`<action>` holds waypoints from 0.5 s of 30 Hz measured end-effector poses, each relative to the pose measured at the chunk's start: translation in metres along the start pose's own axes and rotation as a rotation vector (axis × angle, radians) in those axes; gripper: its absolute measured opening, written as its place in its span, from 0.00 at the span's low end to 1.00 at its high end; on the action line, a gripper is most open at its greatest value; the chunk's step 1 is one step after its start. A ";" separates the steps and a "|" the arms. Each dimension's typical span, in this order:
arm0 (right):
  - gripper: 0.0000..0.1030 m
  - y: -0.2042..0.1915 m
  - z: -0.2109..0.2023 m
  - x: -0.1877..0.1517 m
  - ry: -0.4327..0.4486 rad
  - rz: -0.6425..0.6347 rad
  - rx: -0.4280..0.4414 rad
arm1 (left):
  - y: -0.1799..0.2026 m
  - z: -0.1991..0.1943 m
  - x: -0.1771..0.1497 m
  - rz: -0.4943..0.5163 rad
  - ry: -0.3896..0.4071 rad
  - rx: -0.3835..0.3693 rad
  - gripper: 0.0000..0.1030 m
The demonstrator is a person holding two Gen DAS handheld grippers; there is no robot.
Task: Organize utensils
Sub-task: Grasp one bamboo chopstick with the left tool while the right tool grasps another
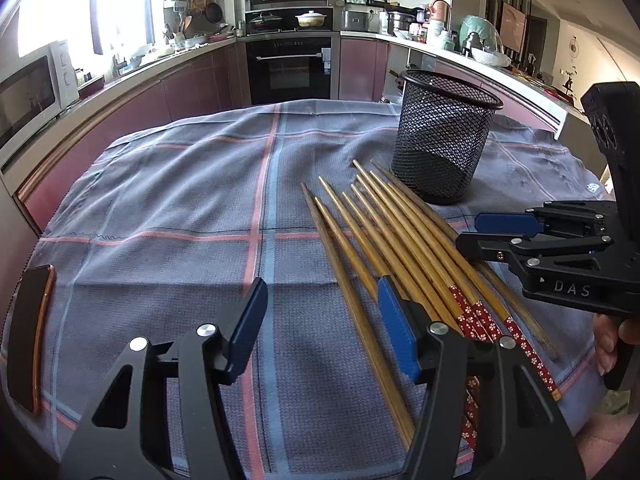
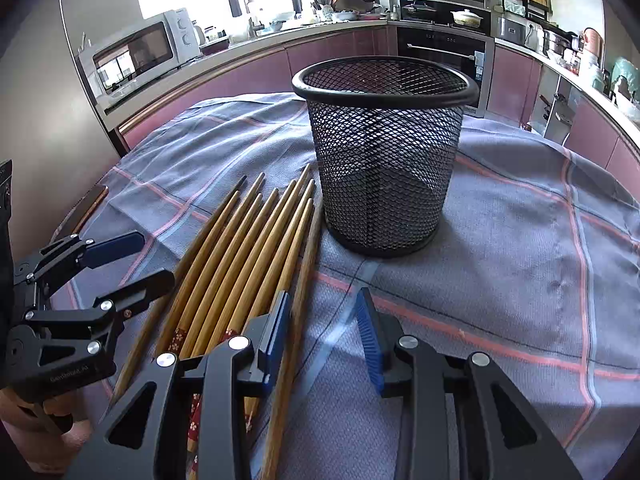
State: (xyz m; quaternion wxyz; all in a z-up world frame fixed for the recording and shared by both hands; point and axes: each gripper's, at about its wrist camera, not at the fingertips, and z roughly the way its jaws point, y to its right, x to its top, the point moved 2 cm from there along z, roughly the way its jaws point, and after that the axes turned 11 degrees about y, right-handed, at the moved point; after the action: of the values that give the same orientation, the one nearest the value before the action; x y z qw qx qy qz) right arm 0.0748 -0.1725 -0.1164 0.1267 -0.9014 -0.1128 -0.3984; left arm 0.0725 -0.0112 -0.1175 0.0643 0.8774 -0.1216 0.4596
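Several wooden chopsticks (image 1: 400, 240), some with red flowered ends, lie side by side on the checked cloth (image 1: 180, 200). A black mesh holder (image 1: 442, 136) stands upright and empty just behind their tips. My left gripper (image 1: 320, 320) is open and empty, low over the cloth just left of the chopsticks. My right gripper (image 2: 324, 332) is open and empty, above the right side of the chopsticks (image 2: 248, 248), in front of the mesh holder (image 2: 384, 152). Each gripper shows in the other's view: the right one (image 1: 480, 230) and the left one (image 2: 148, 256).
A dark phone with a copper edge (image 1: 30, 336) lies on the cloth at the far left. Kitchen counters, a microwave (image 2: 140, 52) and an oven (image 1: 288, 68) ring the table beyond the cloth's edge.
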 end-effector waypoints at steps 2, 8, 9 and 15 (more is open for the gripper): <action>0.31 -0.001 0.002 0.002 -0.008 -0.006 0.000 | 0.001 0.006 0.000 0.006 -0.021 -0.007 0.50; 0.31 -0.002 0.010 0.009 -0.020 -0.009 0.001 | 0.000 0.016 0.002 0.001 -0.059 -0.025 0.44; 0.31 -0.004 0.012 0.011 -0.022 -0.013 -0.002 | 0.000 0.017 0.002 0.007 -0.061 -0.027 0.44; 0.14 -0.004 0.019 0.017 -0.025 -0.017 -0.013 | 0.001 0.025 0.010 0.011 -0.087 -0.030 0.34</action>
State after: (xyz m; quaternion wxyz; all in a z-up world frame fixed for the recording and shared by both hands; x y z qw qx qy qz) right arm 0.0977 -0.1605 -0.1155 0.1159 -0.9062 -0.1194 -0.3887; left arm 0.0971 -0.0195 -0.1230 0.0696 0.8947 -0.1359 0.4197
